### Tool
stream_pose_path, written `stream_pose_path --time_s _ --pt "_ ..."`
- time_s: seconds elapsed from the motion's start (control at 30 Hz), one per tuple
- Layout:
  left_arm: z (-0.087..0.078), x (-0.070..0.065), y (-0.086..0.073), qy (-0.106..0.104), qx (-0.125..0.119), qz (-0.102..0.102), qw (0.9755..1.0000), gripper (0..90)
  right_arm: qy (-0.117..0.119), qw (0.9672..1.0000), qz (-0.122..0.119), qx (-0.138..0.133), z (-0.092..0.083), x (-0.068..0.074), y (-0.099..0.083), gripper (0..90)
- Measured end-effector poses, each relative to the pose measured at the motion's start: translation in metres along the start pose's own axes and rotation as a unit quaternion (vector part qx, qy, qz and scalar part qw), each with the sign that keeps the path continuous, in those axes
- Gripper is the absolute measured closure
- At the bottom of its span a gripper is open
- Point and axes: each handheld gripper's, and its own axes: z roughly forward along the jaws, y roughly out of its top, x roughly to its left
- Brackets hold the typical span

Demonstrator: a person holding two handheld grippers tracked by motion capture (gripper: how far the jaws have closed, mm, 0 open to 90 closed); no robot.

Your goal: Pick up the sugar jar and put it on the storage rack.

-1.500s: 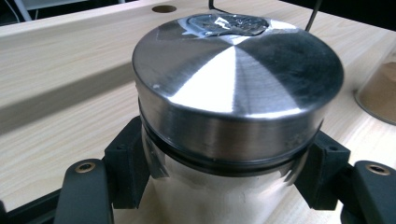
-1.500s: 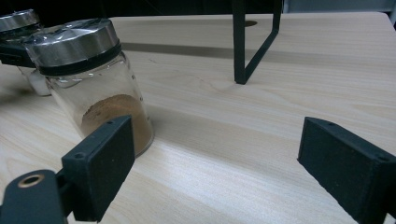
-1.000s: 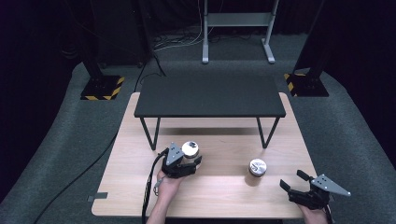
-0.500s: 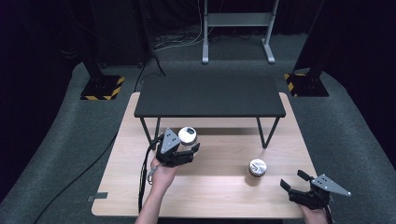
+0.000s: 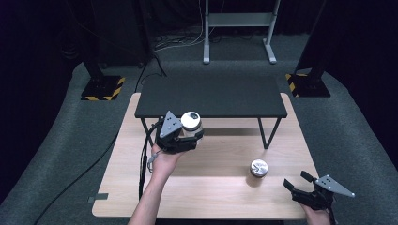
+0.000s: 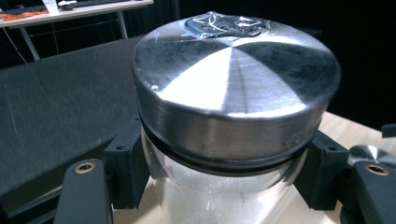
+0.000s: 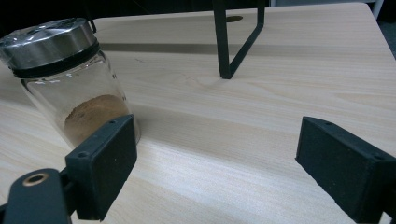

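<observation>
Left gripper (image 5: 185, 136) is clamped on a steel-lidded glass jar (image 5: 191, 123) held above the bench (image 5: 211, 187) before the black shelf (image 5: 211, 96); right gripper (image 5: 300, 188), jaws apart and just closing slightly, rests near a second jar (image 5: 258, 168).

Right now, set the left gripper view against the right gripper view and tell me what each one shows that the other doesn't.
Left gripper view alone: a jar with clear contents clamped below its steel lid between the left gripper pads, and the black shelf top.

Right gripper view alone: a jar with brown powder standing beside the empty, open right gripper, and the shelf's leg.

Both: the wooden table.
</observation>
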Motion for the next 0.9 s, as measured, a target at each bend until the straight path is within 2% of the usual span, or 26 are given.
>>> stream_pose_path --time_s 0.23,0.3,0.57,0.7,0.9 --pt "-0.001 0.006 0.023 -0.008 -0.014 -0.004 0.9999 31.0 0.000 1.0000 0.002 0.002 0.000 0.000 0.000 10.9" --pt "0.000 0.006 0.030 -0.006 -0.013 0.002 0.9999 31.0 0.001 1.0000 0.003 0.002 0.001 0.000 0.000 10.9" --pt "0.020 0.015 0.054 0.027 0.012 0.012 0.9995 31.0 0.003 1.0000 0.003 0.000 0.000 -0.001 0.000 10.9" --pt "0.033 0.024 0.058 0.039 0.015 -0.008 0.9991 31.1 0.006 1.0000 -0.001 0.003 0.001 0.000 0.001 10.9" --pt "0.052 0.031 0.063 0.052 0.019 -0.026 0.9981 31.0 0.014 0.9999 -0.005 0.006 0.004 0.001 0.002 11.1"
